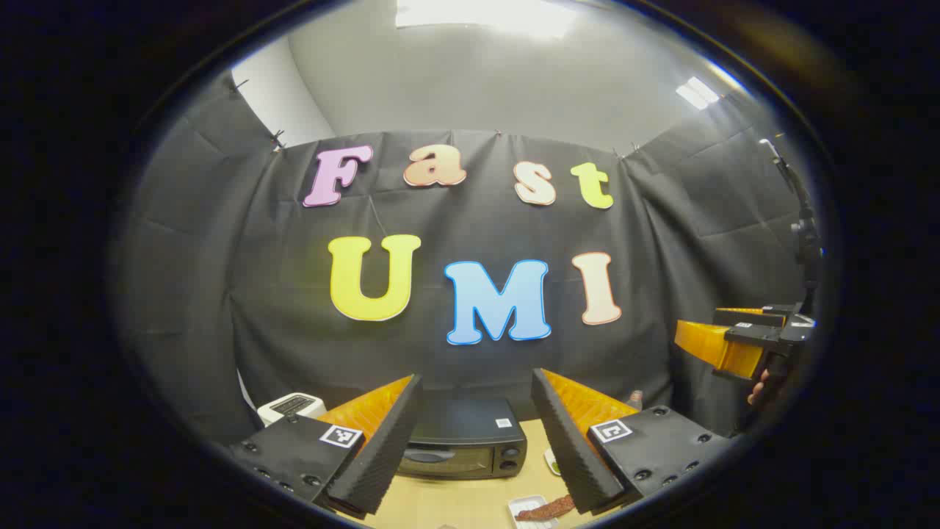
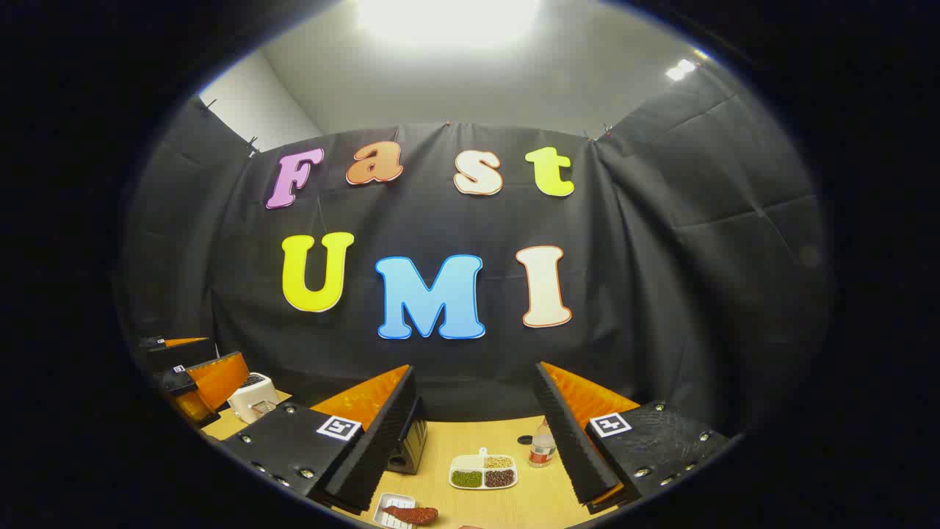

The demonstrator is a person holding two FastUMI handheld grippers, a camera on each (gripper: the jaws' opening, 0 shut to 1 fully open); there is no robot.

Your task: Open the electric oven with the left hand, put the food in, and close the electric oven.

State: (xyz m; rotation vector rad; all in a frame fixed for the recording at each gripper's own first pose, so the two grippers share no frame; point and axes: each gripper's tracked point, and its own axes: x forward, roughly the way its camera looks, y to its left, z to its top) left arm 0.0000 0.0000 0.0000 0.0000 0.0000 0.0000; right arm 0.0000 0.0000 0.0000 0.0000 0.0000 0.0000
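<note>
The black electric oven (image 1: 464, 446) stands on the wooden table (image 1: 470, 499) with its door closed, seen between my left gripper's fingers. My left gripper (image 1: 476, 433) is open and held above and in front of it. A reddish piece of food (image 1: 545, 510) lies on a small white tray (image 1: 523, 505) near the table's front. In the right gripper view the same food (image 2: 411, 513) lies on its tray (image 2: 389, 510) low down. My right gripper (image 2: 476, 430) is open with nothing in it. The oven's side (image 2: 408, 443) peeks past its left finger.
A white toaster (image 1: 292, 405) stands left of the oven. A divided white dish of beans and grains (image 2: 483, 472) and a small bottle (image 2: 542, 445) sit on the table. The other gripper, held by a hand (image 1: 760, 388), hangs at the right (image 1: 734, 342).
</note>
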